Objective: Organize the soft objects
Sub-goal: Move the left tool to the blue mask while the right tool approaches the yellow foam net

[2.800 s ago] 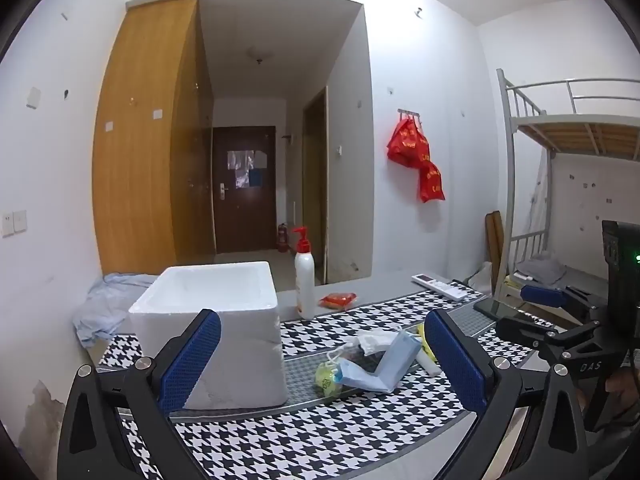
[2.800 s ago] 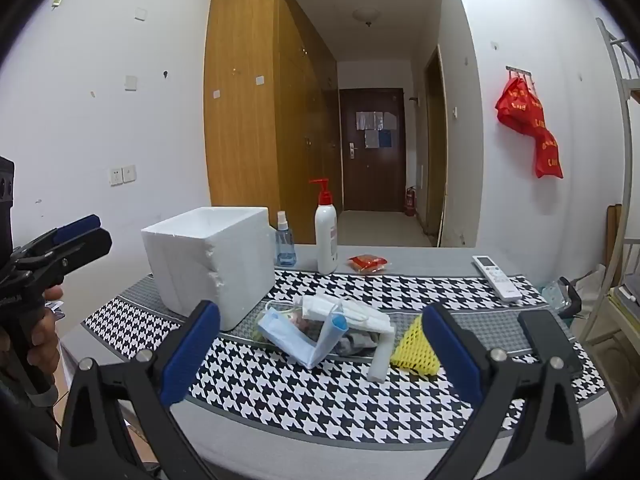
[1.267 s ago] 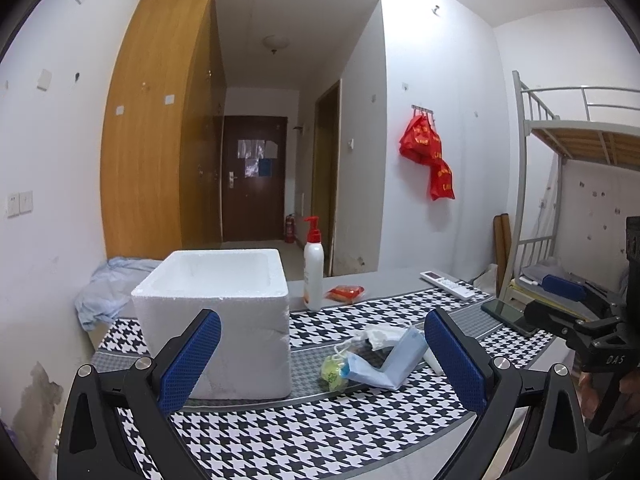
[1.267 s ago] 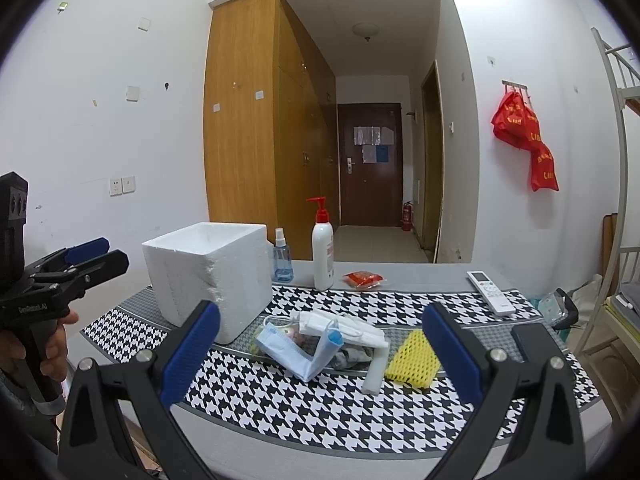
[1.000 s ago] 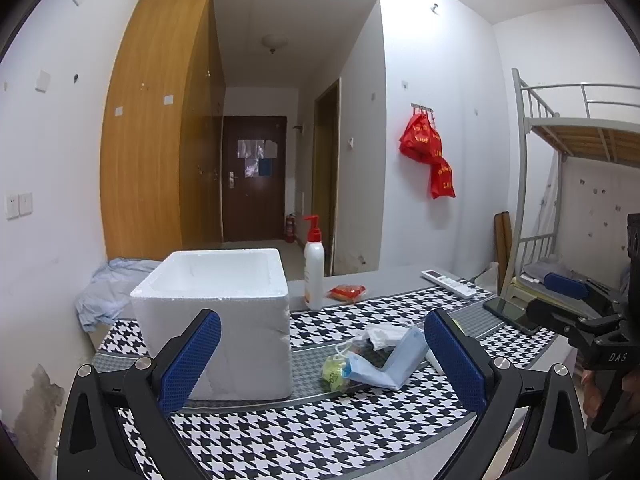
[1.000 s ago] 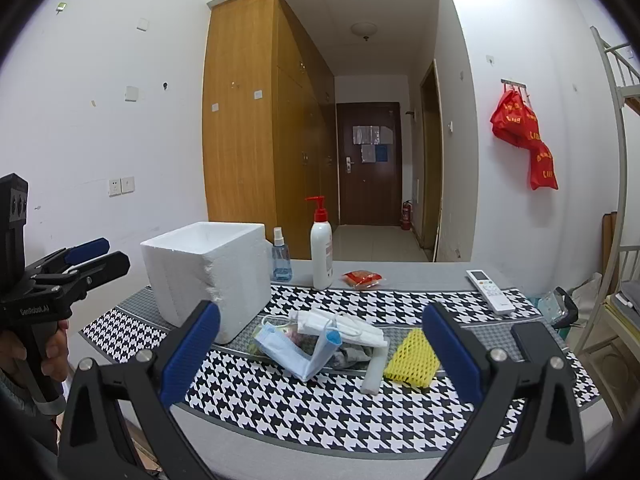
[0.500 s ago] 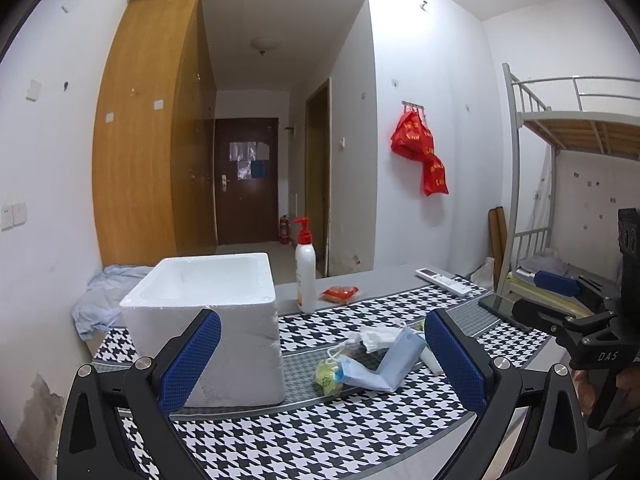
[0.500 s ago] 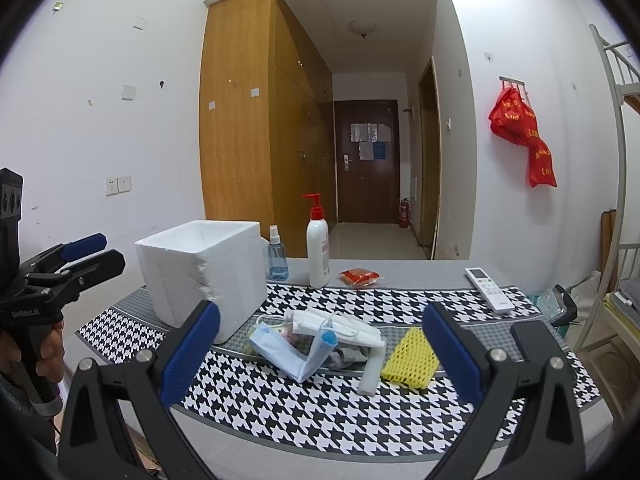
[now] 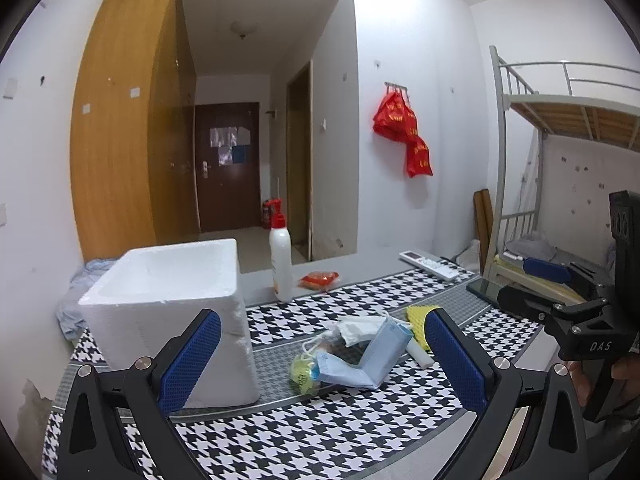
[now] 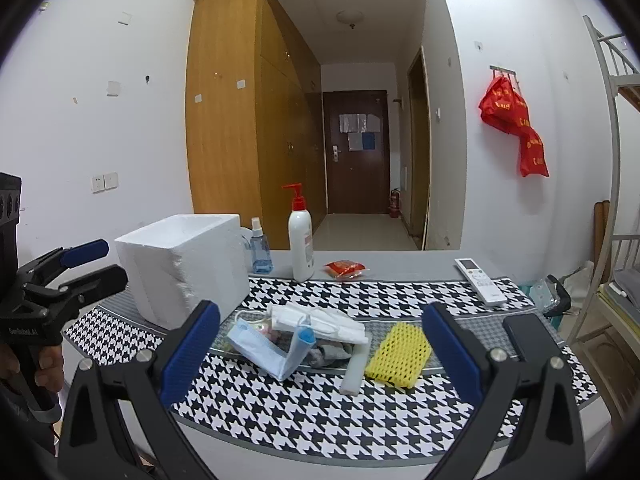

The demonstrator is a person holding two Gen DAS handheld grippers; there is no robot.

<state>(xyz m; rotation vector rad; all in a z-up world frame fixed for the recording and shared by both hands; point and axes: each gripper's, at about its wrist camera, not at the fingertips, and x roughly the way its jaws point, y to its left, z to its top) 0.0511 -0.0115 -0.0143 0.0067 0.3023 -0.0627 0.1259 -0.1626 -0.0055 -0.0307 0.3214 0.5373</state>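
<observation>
Grasping is not yet begun: both grippers, left (image 9: 320, 354) and right (image 10: 320, 350), are held wide and empty short of the mask pile (image 10: 296, 336); a descent onto one mask is judged necessary before transfer to the foam box (image 10: 184, 264).

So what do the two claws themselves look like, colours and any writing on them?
Both are black plastic frames with silver screws and blue textured pads on the fingers. The left claw shows white lettering on its body in the right view; the right claw reads "DAS" in the left view. Bare hands grip both handles.
</observation>
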